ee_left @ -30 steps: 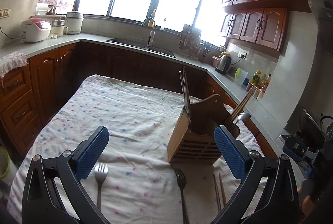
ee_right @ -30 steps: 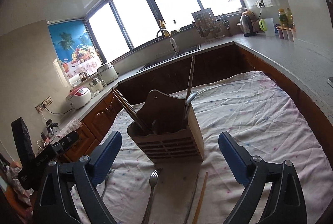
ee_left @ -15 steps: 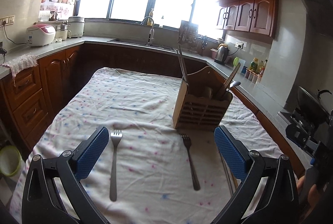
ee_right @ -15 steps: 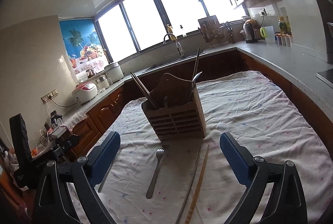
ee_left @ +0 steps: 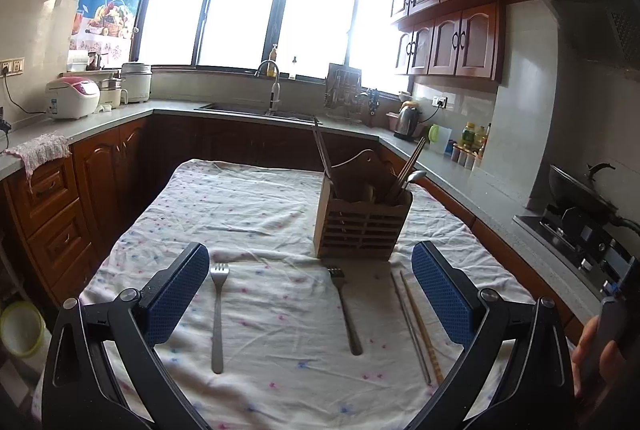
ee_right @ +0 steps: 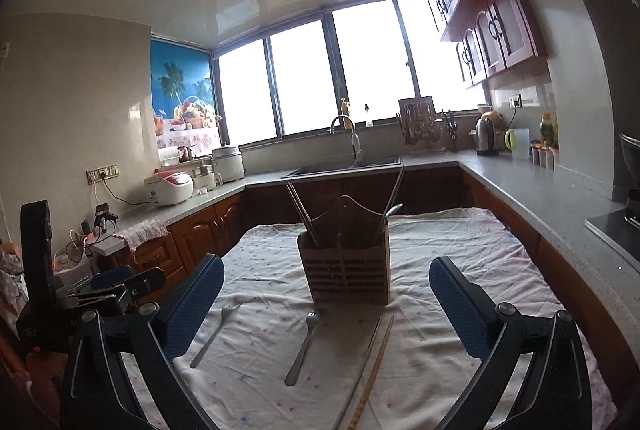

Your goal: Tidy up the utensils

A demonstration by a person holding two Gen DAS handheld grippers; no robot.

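Observation:
A wooden utensil holder (ee_left: 362, 226) (ee_right: 346, 272) stands on the cloth-covered table, with chopsticks and a spoon in it. Two forks lie in front of it: one at the left (ee_left: 218, 310) (ee_right: 214, 334), one in the middle (ee_left: 346, 310) (ee_right: 304, 344). A metal chopstick (ee_left: 410, 322) (ee_right: 360, 370) and a wooden chopstick (ee_left: 422, 322) (ee_right: 374, 370) lie to the right. My left gripper (ee_left: 310, 294) is open and empty, held above the table's near edge. My right gripper (ee_right: 326, 306) is open and empty too, back from the holder.
The table wears a white dotted cloth (ee_left: 248, 206). Counters with wooden cabinets run round the room, with a sink (ee_left: 260, 108), rice cooker (ee_left: 72, 98), kettle (ee_left: 408, 124) and a stove (ee_left: 580, 226) at the right. The left gripper also shows in the right wrist view (ee_right: 100, 294).
Both grippers have pulled back and up from the holder, so the forks and loose chopsticks now lie fully in view. Both stayed open.

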